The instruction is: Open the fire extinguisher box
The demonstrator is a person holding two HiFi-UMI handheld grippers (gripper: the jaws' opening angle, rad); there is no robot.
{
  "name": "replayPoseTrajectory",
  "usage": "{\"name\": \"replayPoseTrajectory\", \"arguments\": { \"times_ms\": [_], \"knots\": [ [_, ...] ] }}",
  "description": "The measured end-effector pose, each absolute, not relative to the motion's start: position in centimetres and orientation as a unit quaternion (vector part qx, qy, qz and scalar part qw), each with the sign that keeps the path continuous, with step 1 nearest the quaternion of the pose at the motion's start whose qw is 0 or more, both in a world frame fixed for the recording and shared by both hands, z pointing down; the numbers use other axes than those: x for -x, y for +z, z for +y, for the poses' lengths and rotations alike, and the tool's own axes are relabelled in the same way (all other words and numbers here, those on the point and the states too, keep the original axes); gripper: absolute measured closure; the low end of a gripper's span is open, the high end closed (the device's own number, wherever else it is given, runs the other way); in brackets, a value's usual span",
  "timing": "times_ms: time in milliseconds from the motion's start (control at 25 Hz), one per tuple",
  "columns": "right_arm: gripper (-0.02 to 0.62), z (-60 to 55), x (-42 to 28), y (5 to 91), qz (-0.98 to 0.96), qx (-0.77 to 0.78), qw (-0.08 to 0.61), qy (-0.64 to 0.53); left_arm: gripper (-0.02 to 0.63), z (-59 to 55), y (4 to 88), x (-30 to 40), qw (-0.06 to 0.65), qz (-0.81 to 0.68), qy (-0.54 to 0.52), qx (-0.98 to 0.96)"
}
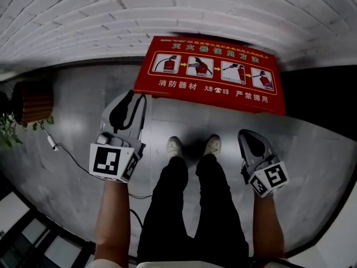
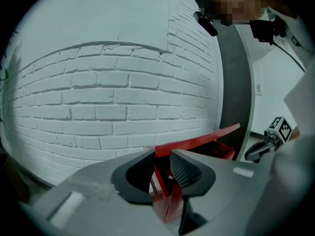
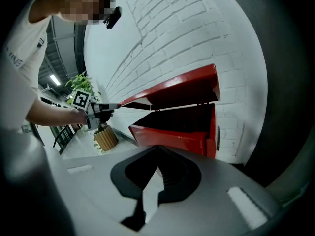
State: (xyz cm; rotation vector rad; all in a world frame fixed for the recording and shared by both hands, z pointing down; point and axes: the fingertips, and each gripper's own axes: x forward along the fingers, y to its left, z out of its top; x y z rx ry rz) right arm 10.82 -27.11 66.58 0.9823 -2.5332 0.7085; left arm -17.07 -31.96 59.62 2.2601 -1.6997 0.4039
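Head view: red lid (image 1: 212, 74) of the fire extinguisher box (image 3: 172, 134) seen from above, hard against the white brick wall (image 1: 167, 10), just beyond the person's shoes (image 1: 174, 147) on the grey floor (image 1: 72, 110). Left gripper view: left gripper (image 2: 161, 156) pinching the lid's front corner, red edge clamped between the jaws. Right gripper view: right gripper (image 3: 157, 151) pressed together on nothing, short of the box, with the lid tilted up at the front and the dark inside showing.
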Motion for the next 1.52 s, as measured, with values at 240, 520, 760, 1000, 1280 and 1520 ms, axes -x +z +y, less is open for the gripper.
{"name": "replayPoseTrajectory", "arguments": {
  "times_ms": [240, 520, 760, 1000, 1280, 1520],
  "knots": [
    [0.592, -28.5, -9.3, 62.7, -0.896, -0.35, 0.147, 0.232, 0.497, -36.3, 54.1, 18.9, 0.113, -0.589, 0.142, -0.787],
    [0.592, -30.0, -9.7, 60.9, -0.896, -0.356, 0.136, 0.227, 0.5, -43.3, 50.8, 19.4, 0.086, -0.593, 0.139, -0.788],
    [0.592, -29.8, -9.7, 61.2, -0.895, -0.351, 0.14, 0.235, 0.503, -48.1, 50.1, 19.8, 0.068, -0.597, 0.147, -0.786],
    [0.592, -29.5, -10.9, 61.3, -0.889, -0.361, 0.136, 0.247, 0.505, -50.3, 50.4, 20.1, 0.079, -0.608, 0.138, -0.778],
    [0.592, -29.7, -11.9, 60.3, -0.883, -0.379, 0.125, 0.246, 0.507, -49.6, 50.2, 20.2, 0.073, -0.631, 0.142, -0.759],
    [0.593, -29.7, -11.5, 57.7, -0.881, -0.389, 0.111, 0.243, 0.585, -41.8, 50.5, 18.9, 0.11, -0.643, 0.13, -0.747]
  ]
}}
